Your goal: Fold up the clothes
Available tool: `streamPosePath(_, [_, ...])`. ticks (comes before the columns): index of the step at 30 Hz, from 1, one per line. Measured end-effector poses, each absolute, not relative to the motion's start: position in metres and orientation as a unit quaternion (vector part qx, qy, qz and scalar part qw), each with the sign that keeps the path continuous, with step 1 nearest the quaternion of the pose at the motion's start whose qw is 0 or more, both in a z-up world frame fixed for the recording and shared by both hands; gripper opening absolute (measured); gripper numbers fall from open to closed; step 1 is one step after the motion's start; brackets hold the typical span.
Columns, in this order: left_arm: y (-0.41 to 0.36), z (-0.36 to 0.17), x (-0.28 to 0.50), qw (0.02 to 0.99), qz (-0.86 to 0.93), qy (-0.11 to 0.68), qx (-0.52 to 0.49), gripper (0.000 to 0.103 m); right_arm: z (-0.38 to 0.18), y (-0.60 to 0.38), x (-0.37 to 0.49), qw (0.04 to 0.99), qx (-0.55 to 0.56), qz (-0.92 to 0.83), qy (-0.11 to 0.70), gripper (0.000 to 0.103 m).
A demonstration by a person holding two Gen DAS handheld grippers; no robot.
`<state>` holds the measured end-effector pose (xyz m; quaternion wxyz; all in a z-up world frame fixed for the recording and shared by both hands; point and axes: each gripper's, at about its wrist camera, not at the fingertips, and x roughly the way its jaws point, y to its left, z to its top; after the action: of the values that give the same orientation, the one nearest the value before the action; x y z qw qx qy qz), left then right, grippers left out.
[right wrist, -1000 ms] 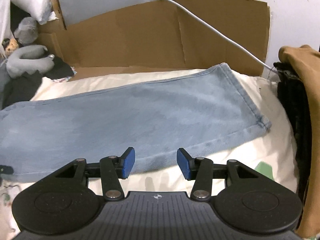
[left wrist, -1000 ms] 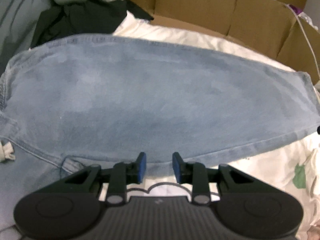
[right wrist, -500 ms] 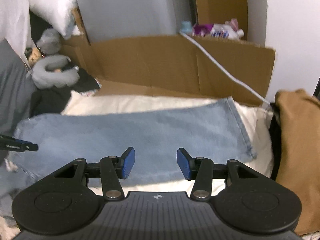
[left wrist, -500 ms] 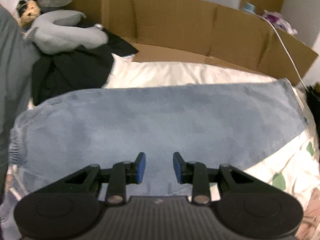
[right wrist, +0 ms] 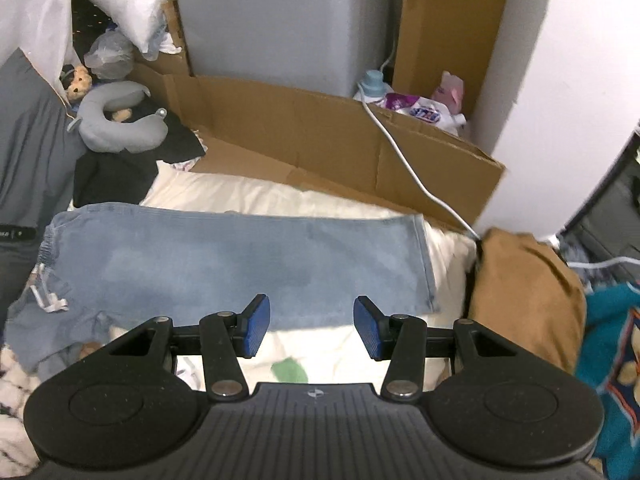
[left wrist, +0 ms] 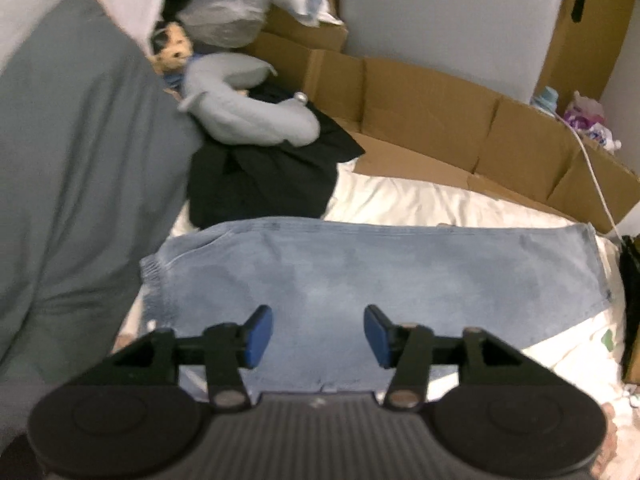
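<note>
Hovering high over the jeans [left wrist: 360, 276]: left gripper [left wrist: 318, 336] jaws opening, right gripper [right wrist: 311, 327] spread, both empty. Best to pinch hem corners [right wrist: 424, 264] evenly before folding.

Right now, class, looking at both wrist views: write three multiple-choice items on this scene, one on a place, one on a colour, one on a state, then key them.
1. Where does the grey neck pillow lie?
A. on the jeans
B. on dark clothes beyond the waistband end of the jeans
C. on the brown garment

2. What colour are the jeans?
A. black
B. light blue
C. red

3. How is the right gripper?
A. open, holding nothing
B. shut on the jeans
C. shut on a cable

Answers:
1 B, the pillow rests on a black heap past the waistband.
2 B, the denim is pale blue.
3 A, a gap shows between the blue pads, with nothing in it.
</note>
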<state>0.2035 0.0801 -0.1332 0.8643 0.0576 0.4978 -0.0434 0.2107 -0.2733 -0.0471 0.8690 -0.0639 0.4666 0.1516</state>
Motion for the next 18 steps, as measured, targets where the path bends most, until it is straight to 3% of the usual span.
streamPosePath(3, [0.1,-0.116,0.184,0.865,-0.042,0.498,0.049,0.055,-0.02,-0.276,0.192,0.871,-0.057,0.143,0.467,0.054])
streamPosePath(7, [0.119,-0.1,0.154,0.87,-0.065,0.486,0.053,0.071,0.02,-0.288,0.162,0.877,-0.021,0.14,0.46,0.059])
streamPosePath(13, [0.145,-0.091,0.119,0.869,-0.073,0.488,0.042,0.073,0.076,-0.305,0.117,0.89,-0.01,0.129,0.436,0.069])
streamPosePath(18, [0.166,-0.086,0.097,0.873,-0.051,0.484,0.035,0.077,0.097,-0.318,0.082,0.901,0.032,0.125,0.415,0.084])
